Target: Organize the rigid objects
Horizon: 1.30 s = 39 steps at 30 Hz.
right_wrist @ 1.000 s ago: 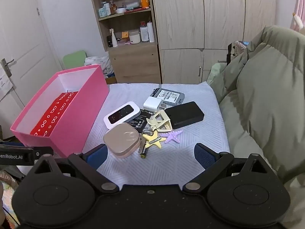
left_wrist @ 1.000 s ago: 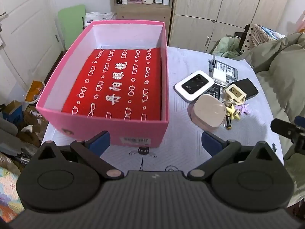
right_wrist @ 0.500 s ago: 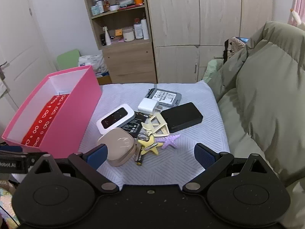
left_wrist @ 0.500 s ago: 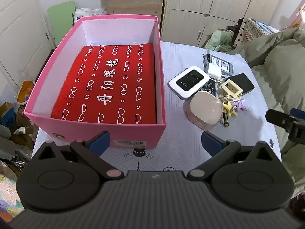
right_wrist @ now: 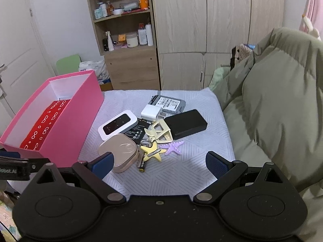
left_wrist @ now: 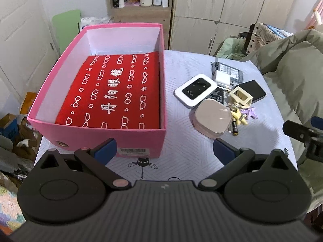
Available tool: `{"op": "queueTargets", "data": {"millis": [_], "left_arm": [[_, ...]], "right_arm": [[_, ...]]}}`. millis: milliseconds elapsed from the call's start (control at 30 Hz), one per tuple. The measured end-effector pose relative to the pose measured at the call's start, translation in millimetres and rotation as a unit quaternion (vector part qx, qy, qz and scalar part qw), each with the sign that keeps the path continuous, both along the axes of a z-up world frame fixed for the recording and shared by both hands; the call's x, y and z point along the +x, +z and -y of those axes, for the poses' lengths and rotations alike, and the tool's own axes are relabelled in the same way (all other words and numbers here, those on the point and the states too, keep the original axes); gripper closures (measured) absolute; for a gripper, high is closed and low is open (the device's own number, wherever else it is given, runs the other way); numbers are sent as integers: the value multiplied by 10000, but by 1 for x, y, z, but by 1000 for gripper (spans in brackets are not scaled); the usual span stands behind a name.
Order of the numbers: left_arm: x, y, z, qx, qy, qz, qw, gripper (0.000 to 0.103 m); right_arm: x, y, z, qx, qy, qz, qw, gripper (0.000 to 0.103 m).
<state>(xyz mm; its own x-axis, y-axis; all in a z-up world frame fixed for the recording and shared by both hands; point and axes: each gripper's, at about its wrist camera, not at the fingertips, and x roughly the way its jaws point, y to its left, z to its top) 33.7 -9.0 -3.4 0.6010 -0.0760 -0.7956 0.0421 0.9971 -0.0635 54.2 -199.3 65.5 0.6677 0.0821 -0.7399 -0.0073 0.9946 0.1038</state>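
Both the left gripper point(left_wrist: 164, 150) and right gripper point(right_wrist: 158, 162) hover wide open and empty, near a pink box point(left_wrist: 141, 139) and cluttered gadgets.

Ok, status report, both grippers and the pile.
Left gripper open, empty, at the box. Right gripper open, empty, facing the pile. Compact nearest; nothing moved into box yet. Nothing in the way.

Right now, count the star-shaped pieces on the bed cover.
2: a yellow star by the battery, and a purple star right beside it. Others may hide under the pile.
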Motion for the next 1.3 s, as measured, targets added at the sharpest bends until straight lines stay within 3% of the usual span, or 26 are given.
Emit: {"op": "queueTargets", "data": {"millis": [300, 500, 633, 1133, 1300], "left_arm": [[-28, -2, 8, 244, 109, 956, 9951, 0], [-38, -12, 6, 97, 108, 1193, 9927, 0], [-42, -14, 10, 281, 114, 1310, 9909, 0], [-44, -17, 12, 324, 98, 1303, 9909, 0], [-45, -18, 14, 373, 73, 1304, 9907, 0]], "right_arm": [[-33, 2, -1, -177, 131, 1005, 9947, 4], [-52, -13, -11, -856, 373, 1528, 9838, 4], [-62, -18, -10, -773, 418, 1706, 9814, 4], [-67, -21, -7, -778, 317, 1811, 9799, 1], [-62, -26, -7, -976, 268, 1632, 9814, 1]]}}
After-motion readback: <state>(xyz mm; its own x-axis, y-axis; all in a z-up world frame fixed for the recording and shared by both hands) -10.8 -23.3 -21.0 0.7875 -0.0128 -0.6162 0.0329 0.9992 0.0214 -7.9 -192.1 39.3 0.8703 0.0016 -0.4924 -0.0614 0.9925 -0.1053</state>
